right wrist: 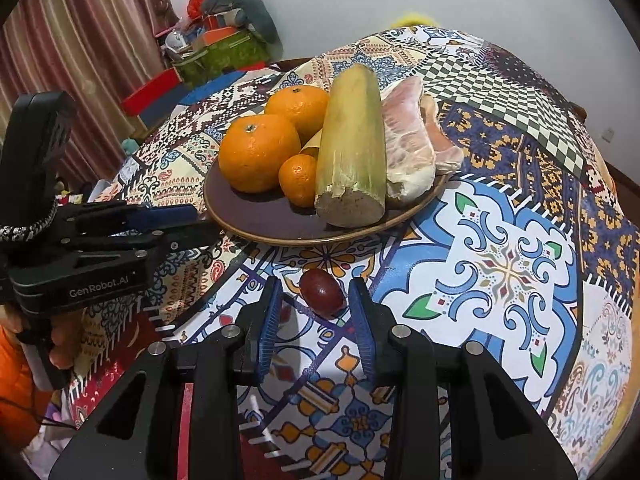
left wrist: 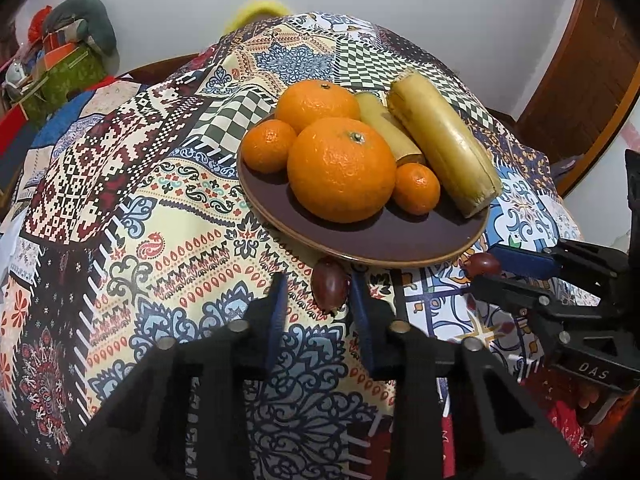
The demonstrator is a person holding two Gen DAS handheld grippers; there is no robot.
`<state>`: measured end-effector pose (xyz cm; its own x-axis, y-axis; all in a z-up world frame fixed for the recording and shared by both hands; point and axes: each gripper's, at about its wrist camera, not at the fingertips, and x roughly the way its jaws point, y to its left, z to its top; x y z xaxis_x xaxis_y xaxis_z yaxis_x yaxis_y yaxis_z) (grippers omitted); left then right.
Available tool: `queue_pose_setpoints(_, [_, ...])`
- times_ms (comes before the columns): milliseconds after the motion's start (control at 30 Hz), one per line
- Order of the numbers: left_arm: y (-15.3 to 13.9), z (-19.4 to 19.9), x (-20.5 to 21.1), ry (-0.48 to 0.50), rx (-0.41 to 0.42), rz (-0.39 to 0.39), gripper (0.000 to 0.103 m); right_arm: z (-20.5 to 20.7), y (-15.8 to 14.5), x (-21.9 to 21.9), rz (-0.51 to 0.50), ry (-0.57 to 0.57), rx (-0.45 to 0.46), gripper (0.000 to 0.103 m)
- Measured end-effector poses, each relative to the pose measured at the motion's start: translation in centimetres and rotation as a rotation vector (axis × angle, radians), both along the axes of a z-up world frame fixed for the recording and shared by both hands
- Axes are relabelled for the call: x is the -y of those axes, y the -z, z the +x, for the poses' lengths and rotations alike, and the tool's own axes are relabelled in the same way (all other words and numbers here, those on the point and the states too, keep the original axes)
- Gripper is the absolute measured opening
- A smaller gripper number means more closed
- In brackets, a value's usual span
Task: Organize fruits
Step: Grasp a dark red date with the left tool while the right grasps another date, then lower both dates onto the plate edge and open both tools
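A dark brown plate (left wrist: 384, 240) (right wrist: 256, 220) holds several oranges (left wrist: 341, 169) (right wrist: 258, 152), two sugarcane pieces (left wrist: 442, 140) (right wrist: 354, 140) and peeled pomelo segments (right wrist: 408, 136). One dark red jujube (left wrist: 330, 285) lies on the cloth between the tips of my left gripper (left wrist: 318, 300), which is open around it. A second jujube (right wrist: 322, 292) (left wrist: 484, 265) lies between the tips of my right gripper (right wrist: 316, 304), also open. Both jujubes rest just in front of the plate's near rim. Each gripper shows in the other's view, the right one (left wrist: 520, 268) and the left one (right wrist: 172, 220).
A patchwork-patterned cloth (left wrist: 160, 220) (right wrist: 500, 260) covers the table. A pile of boxes and fabric (left wrist: 60, 68) (right wrist: 220, 40) stands at the far left. Striped curtains (right wrist: 80, 40) hang on the left and a wooden door (left wrist: 580, 80) is on the right.
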<state>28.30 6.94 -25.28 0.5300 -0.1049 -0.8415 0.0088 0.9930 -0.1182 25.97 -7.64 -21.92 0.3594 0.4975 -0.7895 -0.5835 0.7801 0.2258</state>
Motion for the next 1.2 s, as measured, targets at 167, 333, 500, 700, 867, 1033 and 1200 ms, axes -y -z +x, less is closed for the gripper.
queue_pose_setpoints(167, [-0.1, -0.1, 0.2, 0.016, 0.003, -0.019, 0.016, -0.3, 0.0, -0.2, -0.004, -0.009, 0.008, 0.019])
queue_pose_setpoints(333, [-0.5, -0.7, 0.3, 0.022, 0.009, -0.012, 0.015, -0.5, -0.5, -0.2, 0.002, -0.008, 0.023, 0.019])
queue_pose_setpoints(500, [-1.8, -1.5, 0.2, 0.024, 0.039, -0.013, 0.015, -1.1, -1.4, -0.4, 0.010, -0.018, 0.051, 0.019])
queue_pose_setpoints(700, [-3.9, -1.8, 0.5, 0.035, 0.093, -0.019, 0.015, -1.2, -2.9, -0.8, 0.037, -0.030, 0.086, 0.019])
queue_pose_setpoints(867, [-4.6, -1.3, 0.8, 0.039, 0.111, -0.028, 0.015, -0.9, -3.9, -1.3, 0.055, -0.031, 0.113, 0.019])
queue_pose_setpoints(1033, [-4.1, -0.4, 1.0, 0.044, 0.097, -0.034, 0.015, 0.0, -4.0, -2.1, 0.056, -0.040, 0.123, 0.019])
queue_pose_setpoints(1200, [-3.4, 0.0, 1.3, 0.052, 0.081, -0.026, 0.015, 0.7, -3.3, -3.0, 0.030, -0.062, 0.120, 0.019])
